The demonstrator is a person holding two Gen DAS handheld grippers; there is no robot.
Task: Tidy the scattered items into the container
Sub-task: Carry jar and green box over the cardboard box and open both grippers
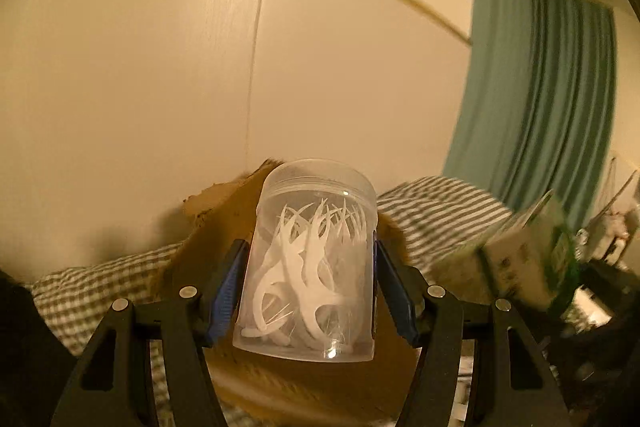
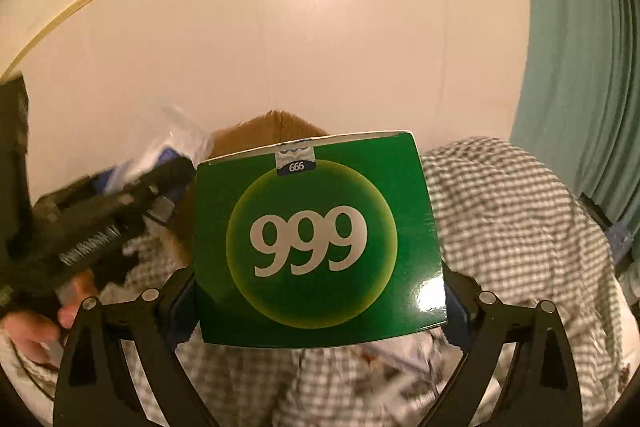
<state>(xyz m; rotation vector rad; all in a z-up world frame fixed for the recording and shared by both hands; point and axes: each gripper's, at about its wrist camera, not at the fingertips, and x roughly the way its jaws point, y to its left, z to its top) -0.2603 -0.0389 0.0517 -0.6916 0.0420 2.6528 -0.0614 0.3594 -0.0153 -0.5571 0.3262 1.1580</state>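
My left gripper (image 1: 308,283) is shut on a clear plastic jar of white floss picks (image 1: 314,259) and holds it up in front of a brown cardboard box (image 1: 224,203). My right gripper (image 2: 320,291) is shut on a green box marked "999" (image 2: 316,239), held above the checked bedding. The cardboard box also shows behind the green box in the right wrist view (image 2: 276,129). The left gripper with its jar appears blurred at the left of the right wrist view (image 2: 120,195). The green box shows blurred at the right of the left wrist view (image 1: 528,251).
Grey-and-white checked bedding (image 2: 512,227) lies under both grippers. A cream wall (image 1: 160,87) stands behind, with a teal curtain (image 1: 540,99) at the right. Small cluttered items (image 1: 612,231) sit at the far right.
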